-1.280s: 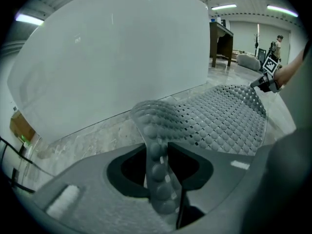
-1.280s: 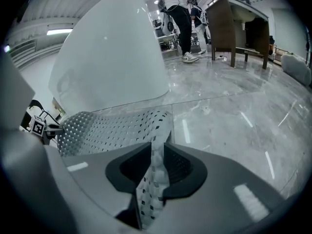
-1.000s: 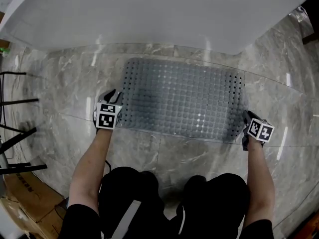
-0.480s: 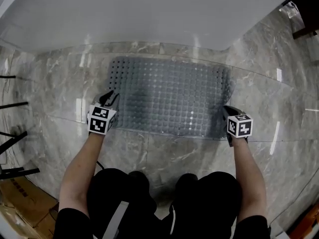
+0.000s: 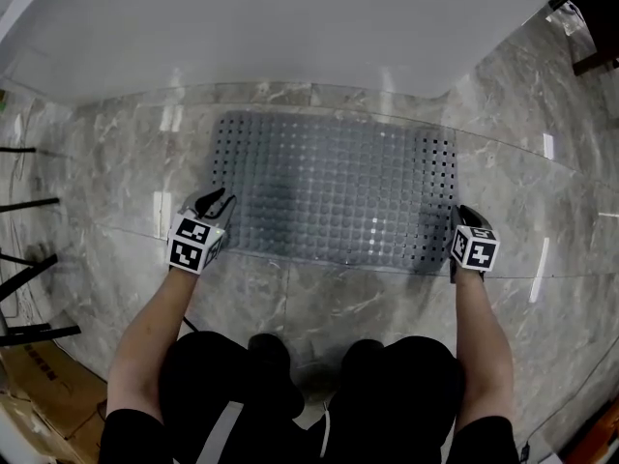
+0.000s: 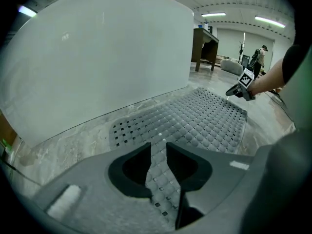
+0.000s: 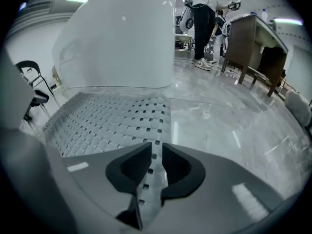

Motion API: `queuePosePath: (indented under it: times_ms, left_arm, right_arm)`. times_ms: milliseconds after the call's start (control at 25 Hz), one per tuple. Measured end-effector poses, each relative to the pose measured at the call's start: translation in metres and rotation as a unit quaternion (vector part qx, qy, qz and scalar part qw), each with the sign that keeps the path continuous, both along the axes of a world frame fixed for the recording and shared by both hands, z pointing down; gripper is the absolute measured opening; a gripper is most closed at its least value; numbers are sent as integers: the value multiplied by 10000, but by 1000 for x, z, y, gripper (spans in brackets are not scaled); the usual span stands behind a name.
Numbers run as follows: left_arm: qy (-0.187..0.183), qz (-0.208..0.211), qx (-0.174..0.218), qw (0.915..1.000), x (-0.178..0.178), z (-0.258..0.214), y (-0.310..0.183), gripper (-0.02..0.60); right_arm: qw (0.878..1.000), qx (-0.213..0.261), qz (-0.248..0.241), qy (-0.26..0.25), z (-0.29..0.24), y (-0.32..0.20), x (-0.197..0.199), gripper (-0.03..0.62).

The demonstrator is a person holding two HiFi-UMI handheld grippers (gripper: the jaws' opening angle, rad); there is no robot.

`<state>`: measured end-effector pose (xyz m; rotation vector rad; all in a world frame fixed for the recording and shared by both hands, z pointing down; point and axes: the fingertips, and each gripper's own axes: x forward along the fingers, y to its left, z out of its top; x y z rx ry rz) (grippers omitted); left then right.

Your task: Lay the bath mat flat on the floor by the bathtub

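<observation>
Head view | bath mat [image 5: 334,193] flat | left tool [image 5: 217,202], right tool [image 5: 463,215]: jaws apart

A grey mat [image 5: 329,196] lies flat on the marble floor [image 5: 116,162], its far edge near the white tub [image 5: 290,27]. The left gripper [image 5: 215,204] sits at its near left corner, the right gripper [image 5: 462,218] at its near right corner.

The marble floor [image 5: 319,303] carries a grey bath mat [image 5: 334,191] beside the white bathtub [image 5: 290,27].
</observation>
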<state>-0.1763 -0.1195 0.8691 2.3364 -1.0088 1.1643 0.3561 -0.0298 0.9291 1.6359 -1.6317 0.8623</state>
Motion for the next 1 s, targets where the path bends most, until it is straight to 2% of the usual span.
queuePosePath:
  times_ms: [160,240,440,560,680,840,1000]
  left_arm:
    - [3,124,-99,9999,1,-6,7,104]
    - [30,174,-98,9998,5,-12,7,98]
    - [248,15,-131,9996,12,-21,9,97]
    - [521,-98,-243,9983,18,-23,12,98]
    - [486,-40,-391,9980,18,-15,22,98]
    - [459,-78,-677,9966,16,7,35,98]
    - [320,-10,-859,9958,3,26,51,98]
  right_arm:
    - [9984,310,128,-460,3,-36,-7,53]
    - [9976,257,263,-586,12,-42,-7,51]
    - [9982,-175,137,-556,40,-30,-13,52]
    - [9985,-216,-70,-504,45,-32,-14,54]
    - [9984,-177,-89,-537,39,-33,-17,47]
    - [9968,-300,-366,-642,20,-9,-35,26]
    - [9915,-968,-434,-760,21,49,-49,20]
